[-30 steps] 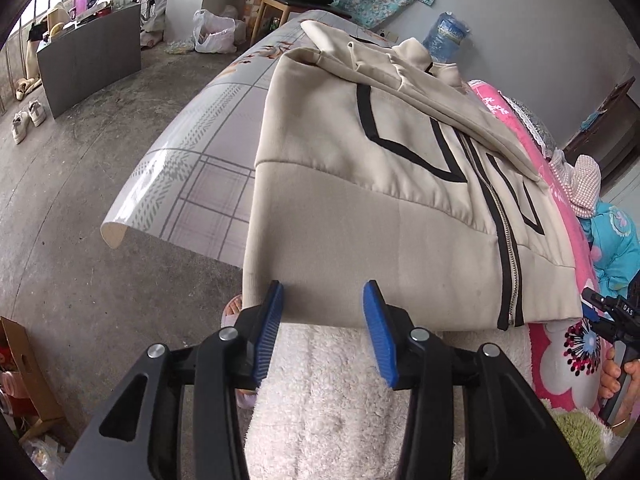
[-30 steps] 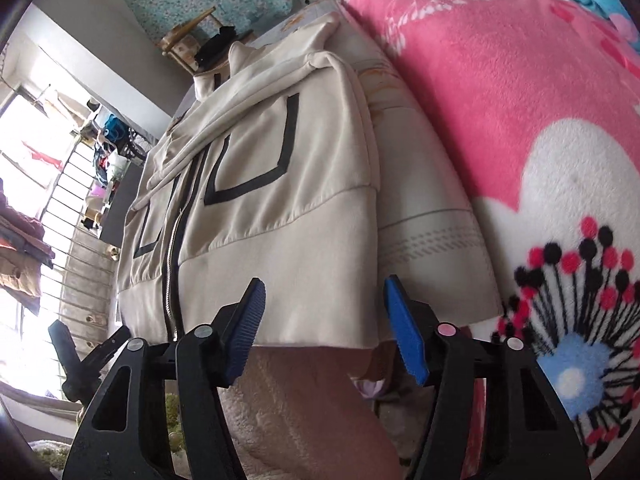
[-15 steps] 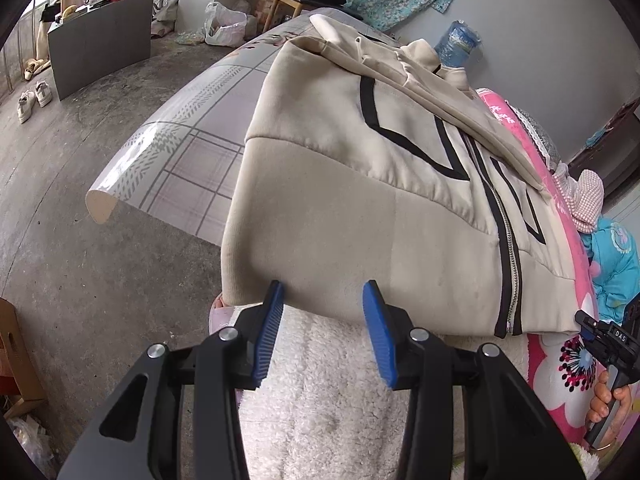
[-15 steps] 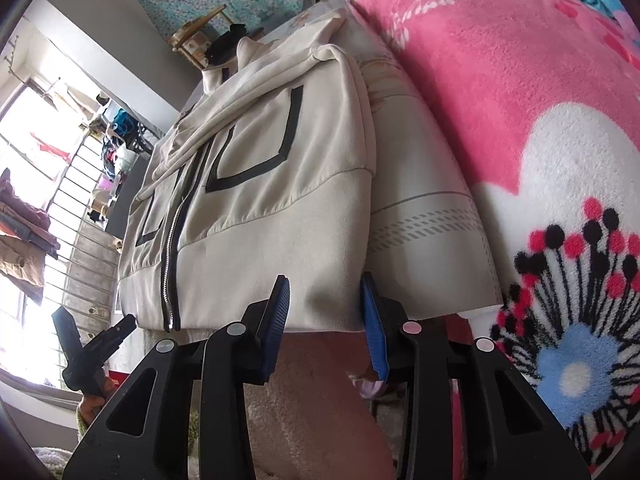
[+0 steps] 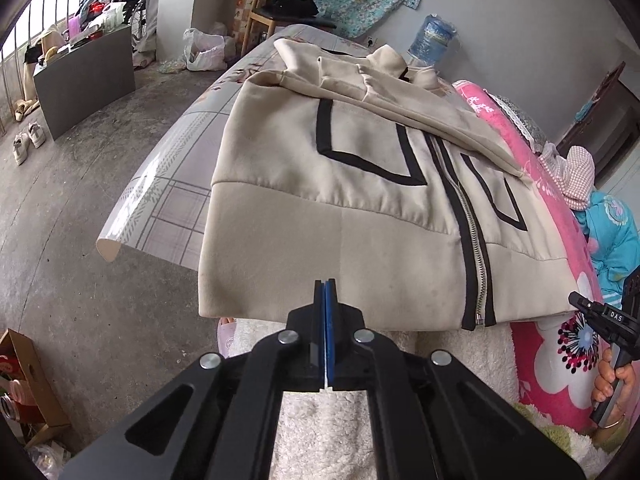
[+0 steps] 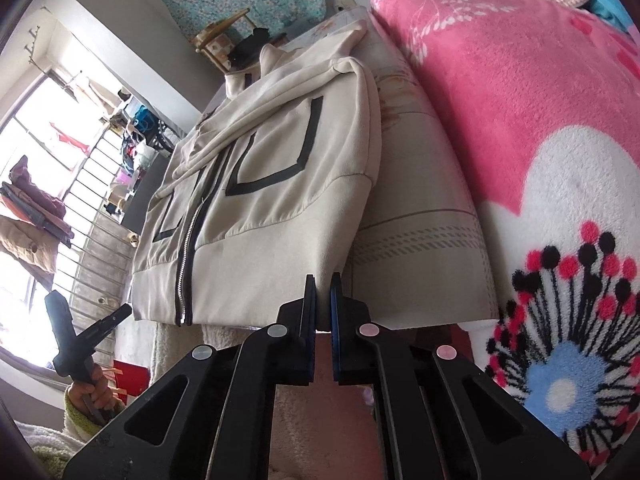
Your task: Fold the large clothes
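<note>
Jacket (image 5: 360,200) was laid flat at the bed's near edge, sleeves already folded in — left gripper (image 5: 325,292) and right gripper (image 6: 323,288) had just been clamped onto its hem; lengthwise fold remained.

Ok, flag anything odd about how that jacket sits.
The beige jacket sits skewed: its hem hangs past the near edge of the mat, and one sleeve lies diagonally across the chest, over the zipper.

- My left wrist camera looks steeply down along its gripper (image 5: 325,282) — close over the jacket (image 5: 360,208) hem, bed ahead.
- My right one (image 6: 322,278) sits nearer the hem's other corner, beside the pink blanket (image 6: 520,112).
- Both share the jacket — and each sees the other gripper.
</note>
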`<action>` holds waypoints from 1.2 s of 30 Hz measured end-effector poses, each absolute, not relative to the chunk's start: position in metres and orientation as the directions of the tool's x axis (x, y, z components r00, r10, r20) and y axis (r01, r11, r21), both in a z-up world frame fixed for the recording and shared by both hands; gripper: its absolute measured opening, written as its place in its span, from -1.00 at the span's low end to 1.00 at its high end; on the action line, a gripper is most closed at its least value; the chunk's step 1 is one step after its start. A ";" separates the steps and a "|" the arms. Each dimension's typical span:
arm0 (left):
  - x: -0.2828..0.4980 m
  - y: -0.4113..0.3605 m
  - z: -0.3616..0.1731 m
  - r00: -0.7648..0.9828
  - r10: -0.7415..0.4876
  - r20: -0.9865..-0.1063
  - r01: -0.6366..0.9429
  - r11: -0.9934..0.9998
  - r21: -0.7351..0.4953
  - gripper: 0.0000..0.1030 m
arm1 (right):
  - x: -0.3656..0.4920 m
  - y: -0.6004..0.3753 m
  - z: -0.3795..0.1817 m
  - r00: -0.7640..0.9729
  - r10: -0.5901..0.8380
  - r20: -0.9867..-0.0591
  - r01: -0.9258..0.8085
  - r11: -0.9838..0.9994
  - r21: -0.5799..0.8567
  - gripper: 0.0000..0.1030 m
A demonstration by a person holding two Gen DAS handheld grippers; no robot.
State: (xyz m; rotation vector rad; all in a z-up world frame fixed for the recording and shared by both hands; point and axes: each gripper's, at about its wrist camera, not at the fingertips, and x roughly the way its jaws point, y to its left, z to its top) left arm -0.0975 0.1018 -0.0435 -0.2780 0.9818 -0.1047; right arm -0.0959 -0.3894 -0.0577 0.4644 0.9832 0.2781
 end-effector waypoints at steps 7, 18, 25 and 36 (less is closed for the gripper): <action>-0.084 0.115 -0.029 0.505 -0.244 -0.828 -0.058 0.947 -0.315 -1.00 | -0.091 -0.405 -0.062 0.491 0.534 -0.688 -0.022 0.797 0.604 -0.92; -0.033 0.119 -0.005 0.479 -0.277 -0.833 -0.104 0.924 -0.367 -0.81 | -0.082 -0.419 -0.081 0.419 0.604 -0.678 0.001 0.747 0.665 -0.81; -0.004 0.092 -0.004 0.469 -0.318 -0.824 -0.007 0.931 -0.364 -0.46 | -0.083 -0.420 -0.082 0.416 0.617 -0.668 0.030 0.725 0.688 -0.65; -0.028 0.103 -0.024 0.473 -0.257 -0.843 -0.035 0.950 -0.309 -0.35 | -0.091 -0.406 -0.073 0.464 0.527 -0.712 0.009 0.801 0.599 -0.44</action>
